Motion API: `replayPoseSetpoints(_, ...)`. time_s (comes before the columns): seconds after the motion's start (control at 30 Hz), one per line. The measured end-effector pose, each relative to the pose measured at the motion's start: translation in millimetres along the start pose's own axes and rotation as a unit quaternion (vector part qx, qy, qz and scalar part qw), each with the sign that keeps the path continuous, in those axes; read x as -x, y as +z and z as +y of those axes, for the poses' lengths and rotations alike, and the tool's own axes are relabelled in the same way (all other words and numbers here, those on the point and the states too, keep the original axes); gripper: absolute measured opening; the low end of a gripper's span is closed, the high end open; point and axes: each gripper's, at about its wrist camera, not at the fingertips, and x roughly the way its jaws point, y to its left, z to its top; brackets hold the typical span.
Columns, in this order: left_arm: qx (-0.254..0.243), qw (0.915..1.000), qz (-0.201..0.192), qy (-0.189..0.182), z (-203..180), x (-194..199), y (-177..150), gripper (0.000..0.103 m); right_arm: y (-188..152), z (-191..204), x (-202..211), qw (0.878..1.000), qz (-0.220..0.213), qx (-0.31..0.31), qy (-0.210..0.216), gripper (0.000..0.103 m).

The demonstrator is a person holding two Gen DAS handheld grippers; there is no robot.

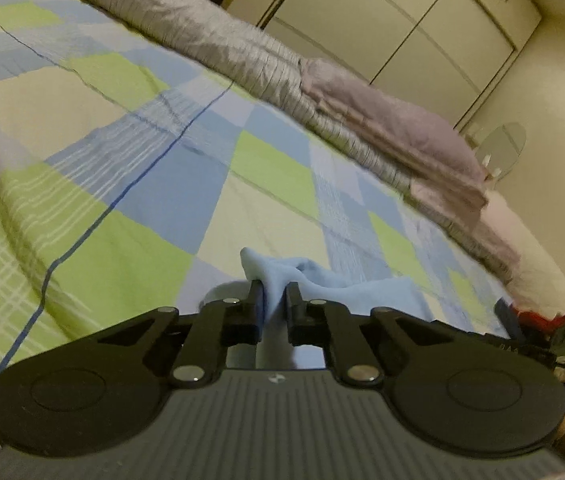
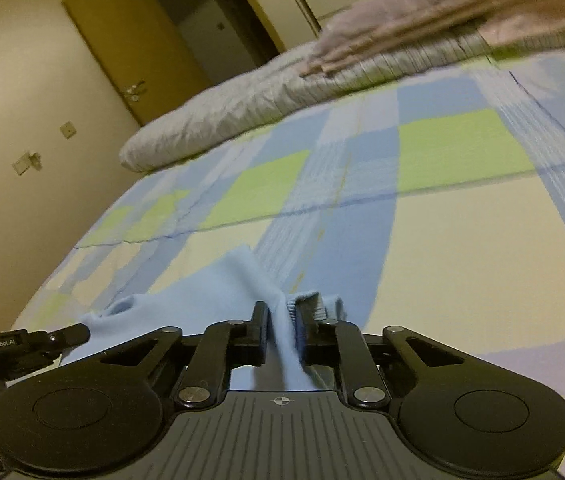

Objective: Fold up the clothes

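Pinching a bunched edge of the light blue garment (image 1: 306, 276), the left tool (image 1: 273, 296) is clenched on the cloth, which rises in a small peak between its pads and trails away to the right over the checked bedsheet (image 1: 122, 208). Further right, the right tool (image 2: 282, 316) is likewise clenched on the same garment (image 2: 210, 292), a ridge of fabric squeezed between its pads with what looks like a ribbed hem just beside them. The garment lies low at the near edge of the bed, stretched between the two grips, well apart from the grey quilt (image 2: 242, 100) at the far side. It looks thin, soft and light: it will sag and crease wherever it is unsupported, and a pinch on one layer may slip. Corners or hems, where the cloth is doubled, seem the surest holds; keeping both grips level and gently taut should help the fold land flat.
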Motion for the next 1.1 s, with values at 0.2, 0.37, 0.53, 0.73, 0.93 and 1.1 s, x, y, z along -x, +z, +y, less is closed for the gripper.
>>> replayPoseSetpoints(0.2, -0.011, 0.9990, 0.021, 0.038, 7, -20, -13, 0.013, -3, 20, -21, 0.997, 0.019, 0.055, -0.048, 0.010)
replayPoseSetpoints(0.37, -0.003, 0.9991, 0.022, 0.035, 3, 1, -8, 0.030, -5, 20, -12, 0.997, 0.017, 0.025, -0.073, 0.057)
replayPoseSetpoints(0.53, 0.165, 0.9835, 0.047, -0.058, 37, 32, -21, 0.034, -18, 22, 42, 0.996, -0.037, -0.013, -0.075, 0.061)
replayPoseSetpoints(0.73, 0.276, 0.9548, 0.059, -0.092, 66, 49, -55, 0.035, -58, 27, 92, 0.993, -0.050, -0.099, -0.048, 0.061)
replayPoseSetpoints(0.93, 0.263, 0.9592, 0.045, -0.092, 70, 32, -30, 0.039, -78, 26, 112, 0.986, -0.041, -0.155, -0.045, 0.061)
replayPoseSetpoints(1.1, 0.207, 0.9731, 0.090, -0.046, 65, 6, -6, 0.043, -67, 25, 114, 0.986, -0.046, -0.155, -0.042, 0.061)
